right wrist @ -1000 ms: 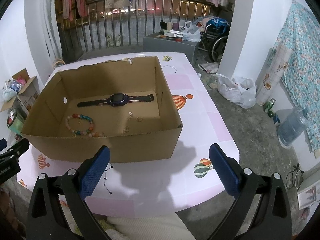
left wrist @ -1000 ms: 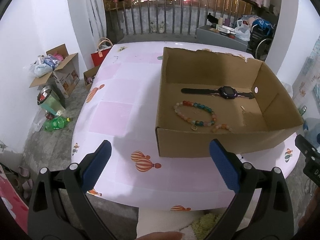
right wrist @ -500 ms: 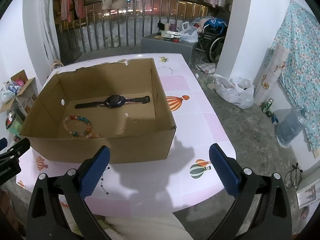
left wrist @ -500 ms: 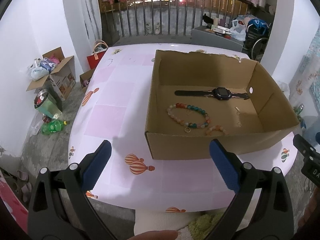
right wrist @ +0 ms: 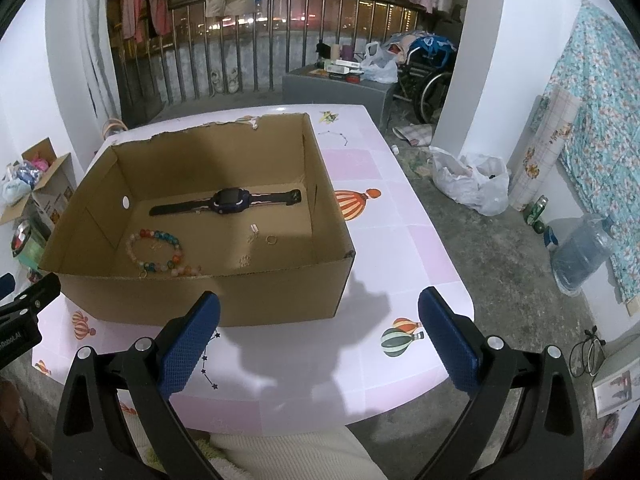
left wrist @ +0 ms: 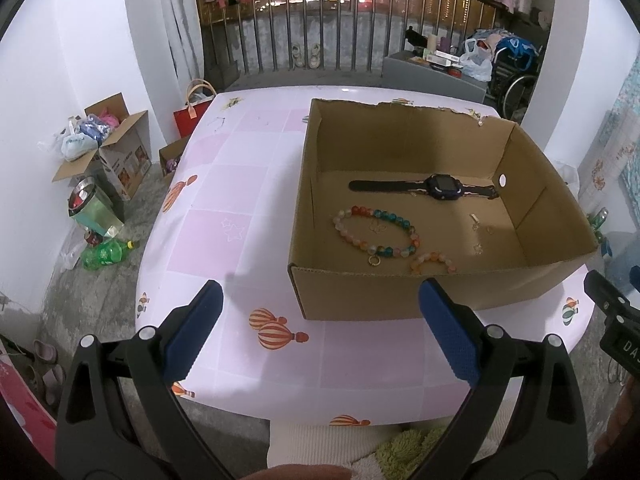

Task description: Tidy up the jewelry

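While all the jewelry lies inside the cardboard box (left wrist: 420,292), the beaded bracelet (left wrist: 376,232) is near its left front, so the left gripper (left wrist: 320,332) is closer. The watch (left wrist: 424,189) lies left-to-right at the far wall. Both the left and the right gripper (right wrist: 318,334) are wide open, empty, touching nothing.

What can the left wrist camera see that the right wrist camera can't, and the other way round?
Only the left wrist view shows the green bottle and the red bag on the floor. Only the right wrist view shows the water jug and the floral cloth on the wall. Both show the box on the table, holding the watch and bead bracelet. Each view's own gripper is open and empty.
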Demonstrator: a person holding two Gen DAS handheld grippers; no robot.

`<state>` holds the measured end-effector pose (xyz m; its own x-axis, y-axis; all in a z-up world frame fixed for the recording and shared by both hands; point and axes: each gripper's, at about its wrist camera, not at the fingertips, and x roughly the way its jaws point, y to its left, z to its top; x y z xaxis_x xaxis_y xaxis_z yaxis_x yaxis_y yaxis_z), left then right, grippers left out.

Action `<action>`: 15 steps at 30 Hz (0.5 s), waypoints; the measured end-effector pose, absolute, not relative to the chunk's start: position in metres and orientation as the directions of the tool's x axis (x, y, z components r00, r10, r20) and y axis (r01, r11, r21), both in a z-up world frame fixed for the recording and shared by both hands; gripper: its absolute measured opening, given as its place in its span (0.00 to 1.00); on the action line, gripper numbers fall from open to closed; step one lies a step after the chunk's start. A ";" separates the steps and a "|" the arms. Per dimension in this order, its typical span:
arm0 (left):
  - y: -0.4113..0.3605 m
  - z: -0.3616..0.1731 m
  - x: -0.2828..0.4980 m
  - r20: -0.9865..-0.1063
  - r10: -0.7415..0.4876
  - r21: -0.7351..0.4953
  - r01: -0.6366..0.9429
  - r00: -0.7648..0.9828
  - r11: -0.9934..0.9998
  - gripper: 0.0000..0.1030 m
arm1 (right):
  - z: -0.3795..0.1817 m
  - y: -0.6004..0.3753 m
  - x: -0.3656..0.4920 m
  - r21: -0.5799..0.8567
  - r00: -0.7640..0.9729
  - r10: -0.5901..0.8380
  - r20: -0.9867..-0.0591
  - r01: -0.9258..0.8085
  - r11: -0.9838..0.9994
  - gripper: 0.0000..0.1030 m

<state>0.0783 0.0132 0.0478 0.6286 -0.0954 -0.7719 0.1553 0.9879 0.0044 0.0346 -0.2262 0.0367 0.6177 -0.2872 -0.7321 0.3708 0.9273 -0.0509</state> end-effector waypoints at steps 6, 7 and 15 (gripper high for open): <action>0.015 0.047 0.079 -0.777 -0.096 0.000 0.152 0.623 0.988 0.92 | 0.037 -0.226 0.035 -0.052 0.618 -0.288 -0.731 0.370 0.928 0.94; 0.015 0.046 0.080 -0.776 -0.096 0.000 0.152 0.623 0.988 0.92 | 0.037 -0.226 0.035 -0.052 0.619 -0.287 -0.731 0.369 0.928 0.94; 0.015 0.046 0.080 -0.777 -0.096 0.000 0.152 0.623 0.988 0.92 | 0.037 -0.226 0.035 -0.052 0.618 -0.287 -0.732 0.370 0.928 0.94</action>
<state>0.0797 0.0151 0.0463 0.6226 -0.0959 -0.7766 0.1520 0.9884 -0.0003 0.0354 -0.2258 0.0373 0.6182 -0.2871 -0.7317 0.3697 0.9277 -0.0517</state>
